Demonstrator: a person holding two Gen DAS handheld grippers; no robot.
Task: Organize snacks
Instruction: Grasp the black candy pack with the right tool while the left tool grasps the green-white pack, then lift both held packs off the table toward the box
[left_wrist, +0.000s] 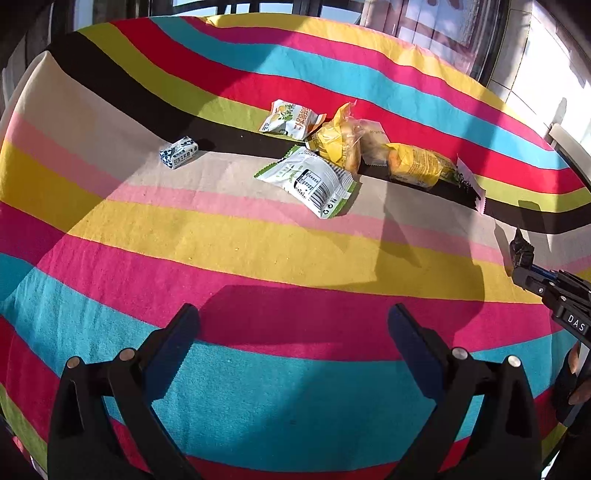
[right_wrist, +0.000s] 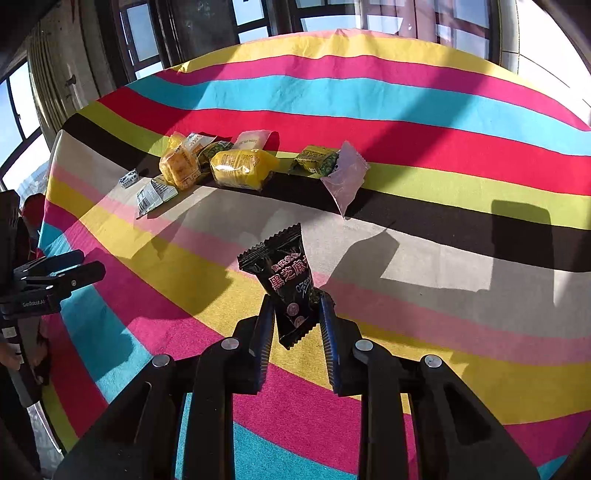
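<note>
Black fingers of the right claw (right_wrist: 297, 317) fill the bottom of the right wrist view, closed on the lower half of a black sesame packet (right_wrist: 284, 280). The packet stands nearly upright between the pads, its crimped top edge pointing up and away from the camera, lifted clear of the striped cloth on the worktop (right_wrist: 443, 110).

Ahead of it, up and to the left, lies the snack pile: two yellow cake packs (right_wrist: 240, 168), a green-and-white sachet (right_wrist: 153, 194) and a small blue-and-white box (right_wrist: 128, 179), close together along the black stripe. A green pack (right_wrist: 317, 160) and a pale pink sachet (right_wrist: 345, 177) sit just beside each other, a little to the right of that pile.

The left claw (left_wrist: 293, 325) hangs over the pink and blue stripes with its jaws wide and nothing between them, well short of the pile.

My judgement: the held packet belongs with the others, so the carrying hand must travel forward and somewhat left. The right hand is the only one loaded, and the packet's long axis runs roughly along the claw's pointing line, so it would land lengthwise towards the pile.
</note>
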